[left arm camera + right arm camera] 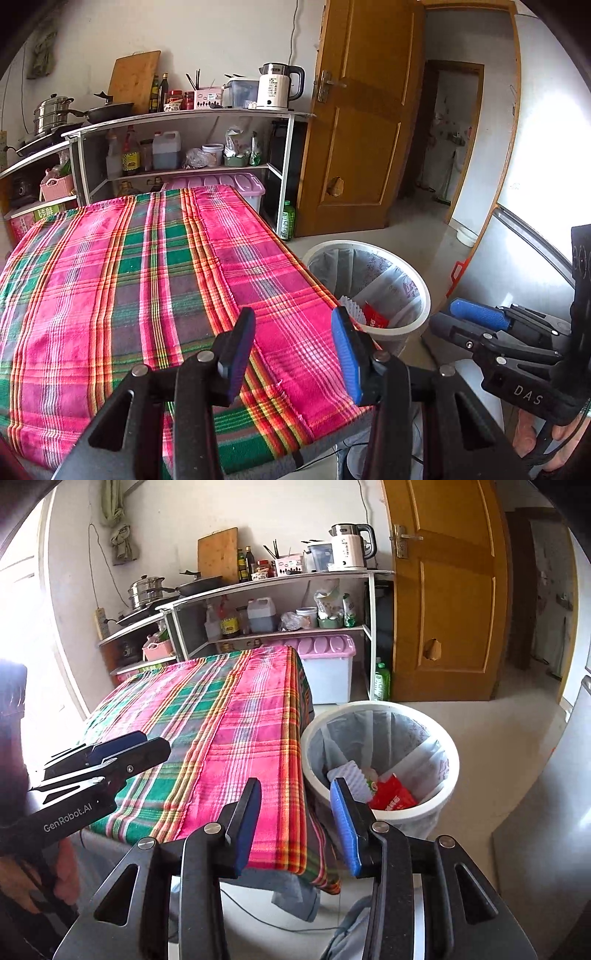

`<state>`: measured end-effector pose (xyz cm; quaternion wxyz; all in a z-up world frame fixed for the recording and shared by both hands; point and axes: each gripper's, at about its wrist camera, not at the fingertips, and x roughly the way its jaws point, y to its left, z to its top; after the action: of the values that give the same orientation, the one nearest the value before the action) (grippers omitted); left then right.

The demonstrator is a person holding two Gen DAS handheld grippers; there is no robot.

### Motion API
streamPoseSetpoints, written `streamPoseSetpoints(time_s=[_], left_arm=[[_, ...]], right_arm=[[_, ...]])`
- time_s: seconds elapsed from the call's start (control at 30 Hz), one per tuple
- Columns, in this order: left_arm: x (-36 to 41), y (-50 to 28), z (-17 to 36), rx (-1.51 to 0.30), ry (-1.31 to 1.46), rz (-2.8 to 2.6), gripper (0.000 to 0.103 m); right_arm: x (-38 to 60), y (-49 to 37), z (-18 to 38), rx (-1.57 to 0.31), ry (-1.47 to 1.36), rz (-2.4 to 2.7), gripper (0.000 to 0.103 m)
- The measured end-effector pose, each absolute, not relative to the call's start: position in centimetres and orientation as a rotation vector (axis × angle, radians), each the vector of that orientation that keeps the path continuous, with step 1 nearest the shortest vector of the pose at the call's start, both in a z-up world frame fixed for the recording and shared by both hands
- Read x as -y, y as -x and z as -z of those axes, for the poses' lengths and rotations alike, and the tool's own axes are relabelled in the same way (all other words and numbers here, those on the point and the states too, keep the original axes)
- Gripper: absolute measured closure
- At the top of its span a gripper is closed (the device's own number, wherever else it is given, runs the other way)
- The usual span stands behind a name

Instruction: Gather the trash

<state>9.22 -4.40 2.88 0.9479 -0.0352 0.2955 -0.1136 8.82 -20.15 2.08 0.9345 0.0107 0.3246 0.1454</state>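
Both grippers, L & R, empty; trash in bin.

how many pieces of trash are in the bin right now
2 visible: a red packet low in the white bin, and a white ridged paper piece beside it, toward the table. More may lie hidden below.

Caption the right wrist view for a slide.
Right gripper open and empty beside the plaid-covered table, trash already in the white bin.

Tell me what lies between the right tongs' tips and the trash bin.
Nothing: right wrist view shows only the plaid tablecloth's corner and bare floor between the right tongs and trash bin.
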Motion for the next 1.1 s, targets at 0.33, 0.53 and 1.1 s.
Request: streamPoseSetpoints(time_s=[0.33,0.53,1.1], left_arm=[[4.4,-6.6,-2.1,-0.607,0.065,0.217,0.058],[4.4,-5.9,-2.0,-0.599,0.062,0.214,0.058],[4.8,-5.4,-2.1,-0.592,0.063,0.216,0.058]], right_arm=[[19.4,-6.3,-1.8,-0.639,0.009,-0.301,0.062],[19.7,-5.6,-1.9,-0.619,0.013,-0.288,0.061],[19.9,-5.3,-2.0,-0.618,0.003,-0.278,0.061]])
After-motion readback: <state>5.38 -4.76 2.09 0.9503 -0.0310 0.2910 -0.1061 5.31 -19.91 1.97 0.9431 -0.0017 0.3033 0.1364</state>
